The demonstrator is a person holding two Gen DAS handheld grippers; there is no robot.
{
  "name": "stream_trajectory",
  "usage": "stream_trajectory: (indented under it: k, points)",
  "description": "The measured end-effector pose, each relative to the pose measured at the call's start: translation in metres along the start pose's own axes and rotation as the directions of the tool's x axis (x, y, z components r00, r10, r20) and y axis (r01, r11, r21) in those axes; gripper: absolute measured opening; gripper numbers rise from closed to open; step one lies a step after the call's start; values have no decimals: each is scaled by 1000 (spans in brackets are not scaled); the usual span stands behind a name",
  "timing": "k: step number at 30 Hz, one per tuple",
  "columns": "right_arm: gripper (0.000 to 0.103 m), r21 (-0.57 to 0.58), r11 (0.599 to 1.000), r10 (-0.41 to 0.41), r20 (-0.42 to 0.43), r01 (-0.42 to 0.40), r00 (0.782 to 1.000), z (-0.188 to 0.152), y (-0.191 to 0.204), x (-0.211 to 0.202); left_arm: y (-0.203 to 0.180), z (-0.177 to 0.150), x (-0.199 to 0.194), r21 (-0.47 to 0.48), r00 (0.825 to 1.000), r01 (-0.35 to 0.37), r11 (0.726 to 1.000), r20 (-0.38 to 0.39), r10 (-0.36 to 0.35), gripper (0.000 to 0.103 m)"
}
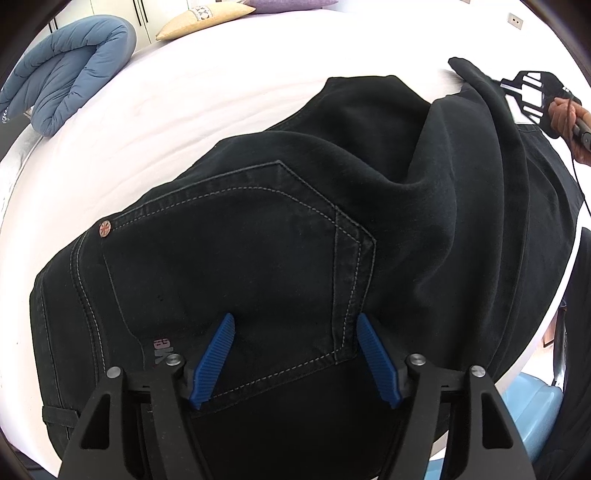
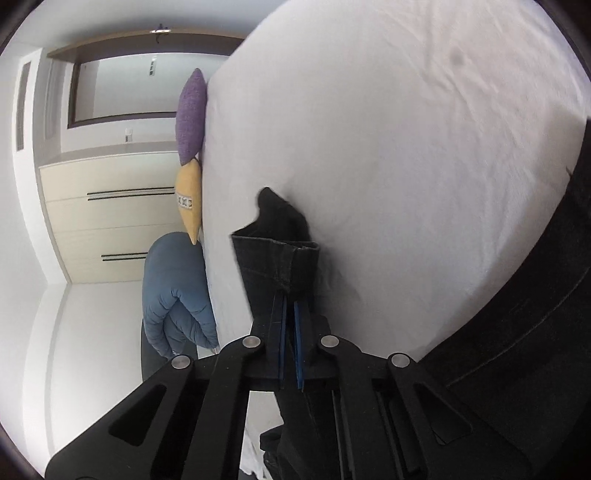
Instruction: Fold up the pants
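Note:
Black jeans (image 1: 258, 258) lie on a white bed (image 1: 166, 110), back pocket up, with a copper rivet (image 1: 105, 228) at the pocket corner. My left gripper (image 1: 295, 321) is open, its blue fingers (image 1: 216, 354) resting on the pocket near the waist. One leg is lifted toward the upper right, where the right gripper (image 1: 532, 96) shows in the left wrist view, held by a hand. In the right wrist view my right gripper (image 2: 290, 306) is shut on the hem of the pant leg (image 2: 277, 258), held above the bed (image 2: 406, 147).
A folded blue duvet (image 1: 70, 74) lies at the bed's far left, with a beige pillow (image 1: 199, 20) and a purple pillow (image 1: 288, 4) at the head. Cream wardrobe doors (image 2: 110, 221) stand beyond the bed. A light blue object (image 1: 535, 413) sits beside the bed's near right edge.

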State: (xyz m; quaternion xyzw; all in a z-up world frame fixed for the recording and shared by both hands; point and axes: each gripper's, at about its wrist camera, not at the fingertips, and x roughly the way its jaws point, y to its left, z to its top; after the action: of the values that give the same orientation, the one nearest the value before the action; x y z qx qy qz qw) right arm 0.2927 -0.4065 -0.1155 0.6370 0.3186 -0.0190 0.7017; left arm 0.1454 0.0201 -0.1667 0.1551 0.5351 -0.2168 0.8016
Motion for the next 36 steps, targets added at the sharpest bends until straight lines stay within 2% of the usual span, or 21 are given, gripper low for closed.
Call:
stream_trajectory:
  k: [1,4,5,8,10,16,18,20,26,29,32,36]
  points:
    - [2,-36,999,-5,16,6,1000,-2,17,-2,0,0,0,-1,1000,0,1000,1,0,71]
    - [2,-106,994,-1,60,7,998,-2,38,-26,1,-2,-1,-1,1000,1,1000,6,-1,71]
    - [2,-117,993,9,79,0,997,-18,33,-47,1,-2,-1,-1,1000,2,1000,8,-2,71]
    - [2,-96,995,31,137,-18,990,-31,34,-92,2,-4,-2,1,1000,5,1000,13,-5,71]
    - [2,-81,997,14,174,0,985,-46,38,-118,2,-5,-3,4,1000,7,1000,15,-7,71]
    - [2,32,989,-151,238,148,960,-82,-35,-184,3,-7,-4,18,1000,16,1000,10,-16,71]
    - [2,98,983,-177,240,158,954,-86,-61,-185,4,-5,-5,21,1000,19,1000,4,-19,71]
    - [2,115,979,-194,248,170,949,-94,-76,-188,4,-5,-5,27,1000,18,999,-2,-18,72]
    - [1,127,976,-205,272,176,940,-93,-74,-176,4,-1,-6,39,1000,15,999,-12,-15,74]
    - [1,149,973,-212,268,177,940,-93,-86,-173,3,2,-6,48,1000,21,999,-21,-20,74]
    - [1,163,971,-215,270,176,938,-100,-87,-180,8,5,-6,54,999,30,998,-27,-29,75]
    - [1,159,965,-244,261,208,934,-102,-96,-180,12,7,-5,60,999,44,997,-33,-42,75]
